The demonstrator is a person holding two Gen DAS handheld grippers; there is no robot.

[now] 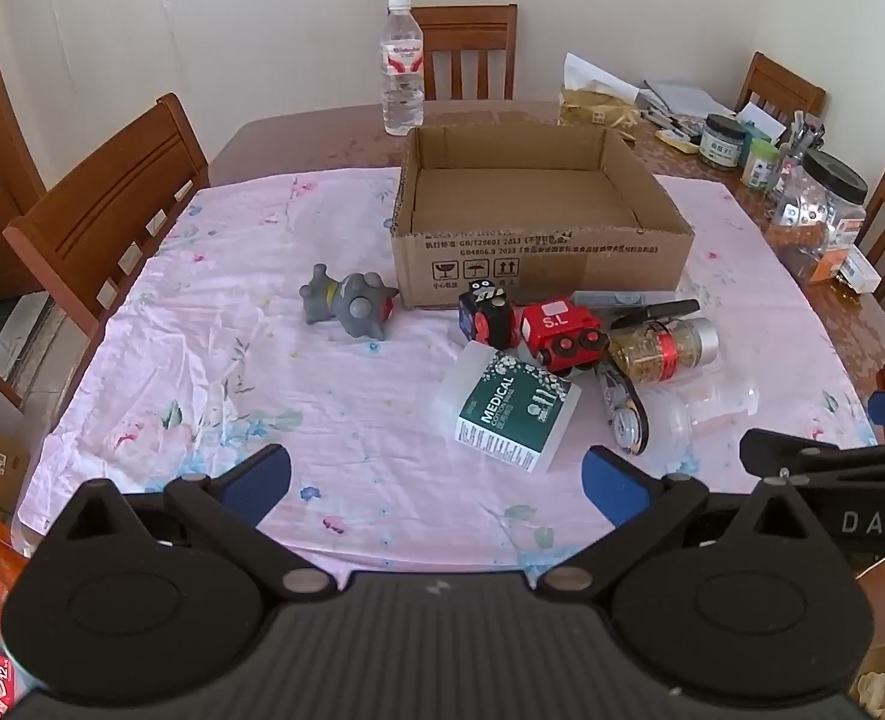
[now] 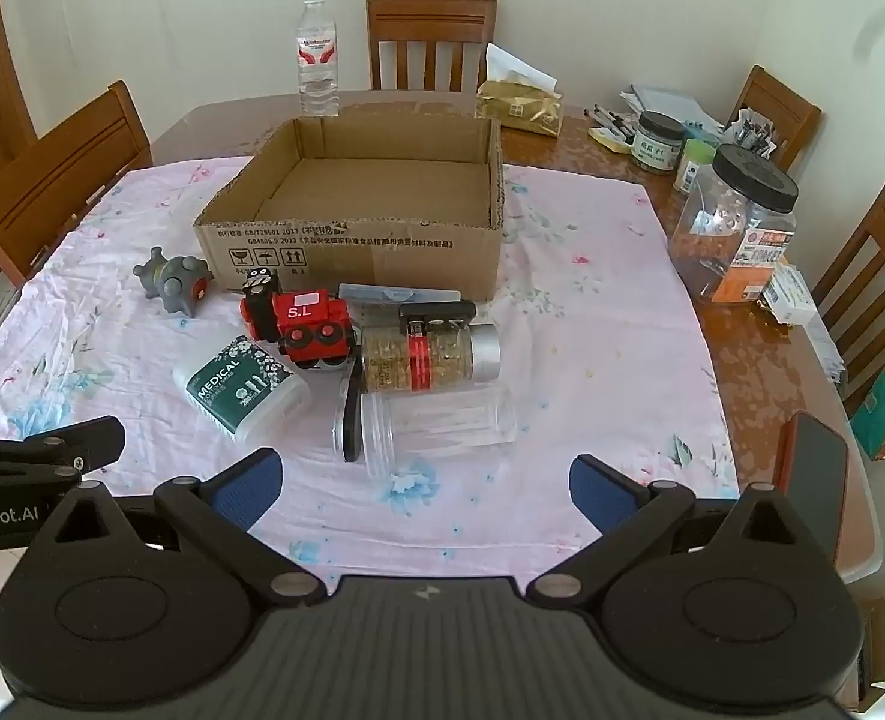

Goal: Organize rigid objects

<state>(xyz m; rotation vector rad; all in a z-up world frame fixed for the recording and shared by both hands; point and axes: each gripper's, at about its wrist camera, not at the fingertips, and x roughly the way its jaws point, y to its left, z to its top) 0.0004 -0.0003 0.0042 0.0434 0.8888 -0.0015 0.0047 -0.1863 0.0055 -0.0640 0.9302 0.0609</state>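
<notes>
Left wrist view: set behind the left gripper (image 1: 436, 483), above the table's near edge, facing downward and forward across the pink cloth (image 1: 214, 360) to the far wall. Cardboard box (image 1: 538, 252) right of centre.
Right wrist view: same height and tilt behind the right gripper (image 2: 424, 483), stationed further right.
Shared: box, toy cluster, far chairs, right-hand jars; each view catches the other gripper at its edge.

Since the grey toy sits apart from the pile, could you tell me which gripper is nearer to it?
Left. The left gripper hovers open, with the grey toy ahead and slightly left. The right gripper is further right, so the toy lies far to its left.
</notes>
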